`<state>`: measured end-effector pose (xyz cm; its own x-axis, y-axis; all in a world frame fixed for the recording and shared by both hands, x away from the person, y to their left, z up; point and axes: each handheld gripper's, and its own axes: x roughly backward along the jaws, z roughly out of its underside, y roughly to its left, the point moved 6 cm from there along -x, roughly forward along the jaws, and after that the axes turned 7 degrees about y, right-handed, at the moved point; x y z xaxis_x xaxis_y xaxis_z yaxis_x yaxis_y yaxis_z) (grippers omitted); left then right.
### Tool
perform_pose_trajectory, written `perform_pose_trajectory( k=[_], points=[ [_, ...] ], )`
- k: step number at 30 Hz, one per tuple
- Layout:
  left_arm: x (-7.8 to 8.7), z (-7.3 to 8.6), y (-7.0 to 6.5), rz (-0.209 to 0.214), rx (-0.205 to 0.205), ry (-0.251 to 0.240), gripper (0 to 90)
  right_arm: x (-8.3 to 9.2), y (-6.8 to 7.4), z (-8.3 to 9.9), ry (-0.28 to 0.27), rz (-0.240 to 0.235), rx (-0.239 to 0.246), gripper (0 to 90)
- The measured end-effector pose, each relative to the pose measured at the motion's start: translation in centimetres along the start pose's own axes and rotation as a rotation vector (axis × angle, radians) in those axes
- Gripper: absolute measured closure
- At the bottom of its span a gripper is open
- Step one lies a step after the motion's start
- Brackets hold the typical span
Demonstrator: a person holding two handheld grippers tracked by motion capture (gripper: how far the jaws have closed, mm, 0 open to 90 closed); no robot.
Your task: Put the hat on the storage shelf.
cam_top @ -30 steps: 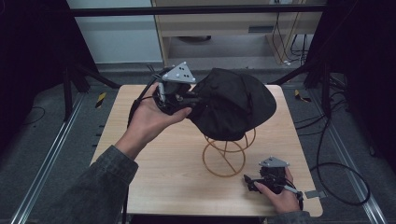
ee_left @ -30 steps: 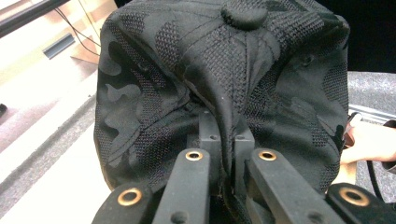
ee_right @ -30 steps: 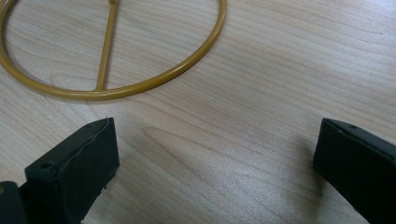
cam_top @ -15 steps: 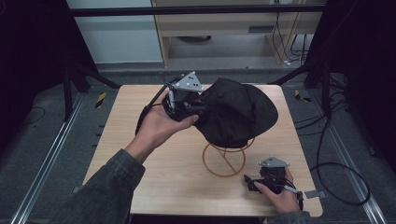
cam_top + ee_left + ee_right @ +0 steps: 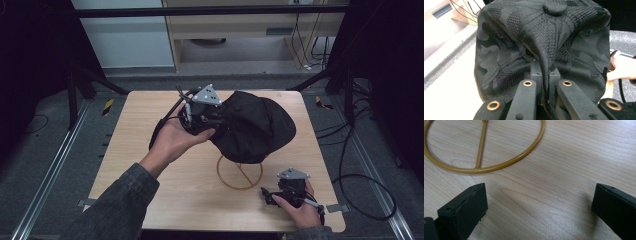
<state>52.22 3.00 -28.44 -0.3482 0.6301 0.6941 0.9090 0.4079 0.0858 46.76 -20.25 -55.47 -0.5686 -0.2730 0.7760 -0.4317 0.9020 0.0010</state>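
Note:
A black camouflage-patterned cap hangs over a gold wire stand in the middle of the wooden table. My left gripper is shut on a fold of the cap's fabric at its left side; the left gripper view shows the cloth pinched between the two jaws, with the crown button above. My right gripper rests on the table near the front right, open, with bare wood between its fingers. The stand's round base ring lies just ahead of it.
Metal rails run along both sides of the table. Cables lie on the grey floor at the right. A wooden shelf unit stands behind the table. A person's other hand shows at the right edge of the left gripper view.
My left gripper has carried the cap to the right and downward over the wire stand, so the stand's upper loops are now hidden. The right gripper has stayed where it was.

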Motion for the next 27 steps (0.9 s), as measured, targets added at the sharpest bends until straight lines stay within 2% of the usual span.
perform_pose_trajectory(
  k=[16, 19, 27],
  points=[
    [-1.1, 1.4, 0.2, 0.02, 0.025, 0.026, 87.6, 0.0, -0.1, 0.0, -0.001, 0.003, 0.007, 0.5],
    [-1.2, 1.5, 0.3, 0.023, 0.038, 0.019, 87.6, 0.0, -0.1, 0.0, -0.003, 0.004, 0.01, 0.4],
    [-1.1, 1.8, 0.3, 0.037, 0.042, 0.032, 87.1, 0.0, -0.1, 0.0, -0.003, 0.004, 0.01, 0.5]
  ],
)
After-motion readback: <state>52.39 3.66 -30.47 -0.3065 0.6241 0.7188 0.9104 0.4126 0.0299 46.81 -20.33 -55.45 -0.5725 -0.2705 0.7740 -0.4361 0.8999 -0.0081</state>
